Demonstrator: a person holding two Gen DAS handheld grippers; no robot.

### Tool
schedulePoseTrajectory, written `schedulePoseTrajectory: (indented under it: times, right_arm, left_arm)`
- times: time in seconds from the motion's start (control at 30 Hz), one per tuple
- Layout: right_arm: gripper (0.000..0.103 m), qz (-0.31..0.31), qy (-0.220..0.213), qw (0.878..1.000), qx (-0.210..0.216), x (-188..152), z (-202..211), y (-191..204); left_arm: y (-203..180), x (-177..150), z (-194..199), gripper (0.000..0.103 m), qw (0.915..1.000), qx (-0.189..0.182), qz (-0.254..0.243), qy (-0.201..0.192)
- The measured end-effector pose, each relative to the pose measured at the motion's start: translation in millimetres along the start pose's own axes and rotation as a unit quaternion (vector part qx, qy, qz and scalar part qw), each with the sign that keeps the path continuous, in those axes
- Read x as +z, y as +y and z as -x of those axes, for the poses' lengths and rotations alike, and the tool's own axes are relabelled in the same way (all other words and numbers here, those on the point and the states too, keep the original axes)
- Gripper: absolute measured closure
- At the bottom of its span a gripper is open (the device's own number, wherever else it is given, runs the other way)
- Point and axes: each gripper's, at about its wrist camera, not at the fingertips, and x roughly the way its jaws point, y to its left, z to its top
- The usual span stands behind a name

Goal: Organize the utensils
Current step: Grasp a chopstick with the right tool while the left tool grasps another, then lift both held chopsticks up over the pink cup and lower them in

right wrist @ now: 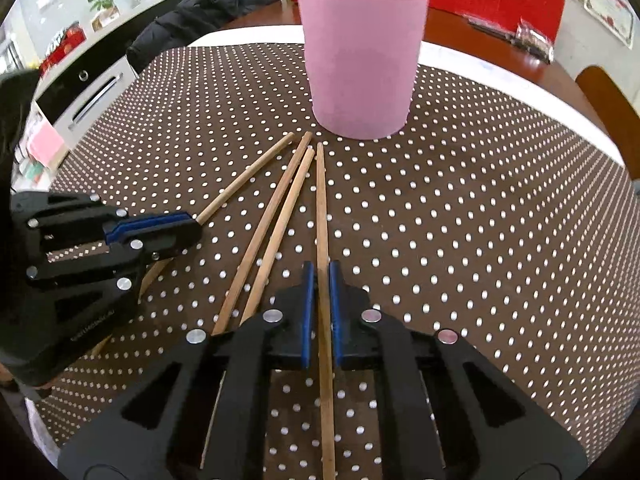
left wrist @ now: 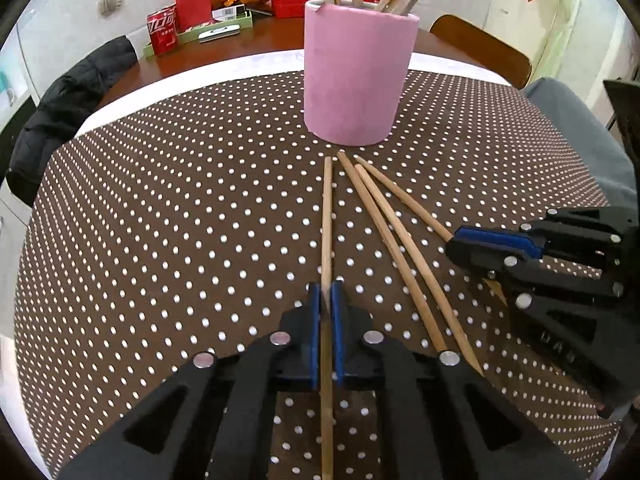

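Observation:
A pink holder (left wrist: pixel 356 76) (right wrist: pixel 360 60) with several chopsticks upright in it stands on the brown dotted cloth (left wrist: pixel 160 220). In front of it lie wooden chopsticks fanned out. My left gripper (left wrist: pixel 327 290) (right wrist: pixel 194 226) is shut on the leftmost chopstick (left wrist: pixel 327 220) (right wrist: pixel 248 174), near its thick end. My right gripper (right wrist: pixel 320 270) (left wrist: pixel 452 240) is shut on the rightmost chopstick (right wrist: pixel 321 208) (left wrist: pixel 404 196). Two loose chopsticks (left wrist: pixel 384 240) (right wrist: pixel 272 224) rest side by side on the cloth between the two grippers. All tips point toward the holder.
A red cola can (left wrist: pixel 162 32), a green tray (left wrist: pixel 224 28) and red bags (left wrist: pixel 192 0) sit on the wooden table behind the cloth. A black jacket (left wrist: pixel 68 120) hangs at the left edge, a wooden chair back (left wrist: pixel 480 48) and grey fabric (left wrist: pixel 576 140) at the right.

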Motion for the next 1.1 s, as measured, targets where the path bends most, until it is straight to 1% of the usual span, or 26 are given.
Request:
schedulePoseTrajectory:
  times: [0.03, 0.07, 0.13, 0.17, 0.2, 0.23, 0.27, 0.37, 0.43, 0.53, 0.6, 0.63, 0.7, 0.73, 0.83, 0.9, 0.93, 1.0, 1.1]
  right_arm:
    - [0.094, 0.007, 0.001, 1.0, -0.007, 4.3, -2.3, 2.6]
    - [0.095, 0.011, 0.001, 1.0, -0.012, 5.6, -3.4, 5.6]
    - [0.095, 0.012, 0.004, 1.0, -0.017, 1.7, -1.3, 13.8]
    - [0.097, 0.013, 0.005, 1.0, -0.018, 1.6, -0.9, 14.1]
    - [0.097, 0.008, 0.006, 1.0, -0.014, 0.7, 0.4, 12.7]
    - [0.097, -0.001, 0.003, 1.0, -0.004, -3.1, 3.1, 13.8]
    - [0.097, -0.015, -0.005, 1.0, 0.011, -7.9, 6.7, 10.9]
    - [0.097, -0.037, -0.023, 0.999, 0.033, -20.4, 15.3, 1.6]
    - [0.097, -0.049, -0.036, 0.997, 0.046, -26.6, 21.9, -4.3]
    - [0.097, -0.059, -0.074, 0.993, 0.071, -33.2, 37.6, -8.2]
    - [0.097, -0.063, -0.088, 0.991, 0.074, -34.4, 44.4, -10.2]
    - [0.097, -0.067, -0.098, 0.989, 0.082, -35.1, 48.1, -11.7]
    - [0.097, -0.075, -0.12, 0.986, 0.094, -36.0, 56.2, -14.5]
    - [0.097, -0.077, -0.13, 0.984, 0.098, -35.3, 60.2, -16.0]
    - [0.097, -0.088, -0.175, 0.973, 0.124, -33.7, 76.4, -21.2]
    - [0.097, -0.094, -0.202, 0.966, 0.133, -31.5, 86.4, -24.2]
    - [0.097, -0.098, -0.221, 0.96, 0.138, -28.9, 92.5, -23.9]
    - [0.097, -0.101, -0.254, 0.952, 0.139, -22.0, 102.0, -26.7]
    - [0.097, -0.108, -0.306, 0.937, 0.131, -7.9, 122.9, -25.2]
  left_arm:
    - [-0.1, 1.5, -0.7, 0.082, 1.0, 0.004, -0.005, 0.0]
    - [0.6, 4.2, -4.6, 0.078, 0.9999, 0.007, -0.01, -0.003]
    - [-1.5, 6.4, -6.8, 0.077, 0.9997, 0.012, -0.015, -0.013]
    - [0.0, 8.0, -6.7, 0.081, 0.9998, 0.011, -0.013, -0.013]
    - [1.9, 7.8, -6.1, 0.092, 0.9998, 0.005, -0.01, -0.015]
    - [3.9, 6.1, -4.9, 0.097, 0.9998, -0.002, -0.008, -0.015]
    - [5.3, 4.3, -4.0, 0.097, 0.9998, -0.006, -0.006, -0.016]
    - [12.5, -6.9, 1.4, 0.097, 0.9994, -0.016, 0.012, -0.028]
    - [16.4, -13.7, 9.4, 0.097, 0.9985, -0.024, 0.027, -0.042]
    - [20.8, -23.1, 30.0, 0.097, 0.9954, -0.032, 0.048, -0.077]
    - [22.7, -24.7, 39.8, 0.097, 0.9934, -0.033, 0.059, -0.093]
    - [23.9, -25.7, 47.6, 0.097, 0.9912, -0.037, 0.065, -0.11]
    - [26.3, -26.1, 58.3, 0.097, 0.9878, -0.043, 0.076, -0.129]
    - [27.3, -26.3, 68.6, 0.097, 0.9837, -0.048, 0.083, -0.152]
    - [27.3, -27.5, 88.7, 0.097, 0.9737, -0.062, 0.093, -0.198]
    - [26.4, -28.1, 103.2, 0.097, 0.9642, -0.074, 0.095, -0.236]
    - [24.9, -26.8, 110.1, 0.097, 0.9586, -0.082, 0.093, -0.256]
    - [22.8, -19.6, 117.7, 0.097, 0.9505, -0.092, 0.09, -0.283]
    - [20.9, -3.6, 132.0, 0.097, 0.934, -0.114, 0.079, -0.329]
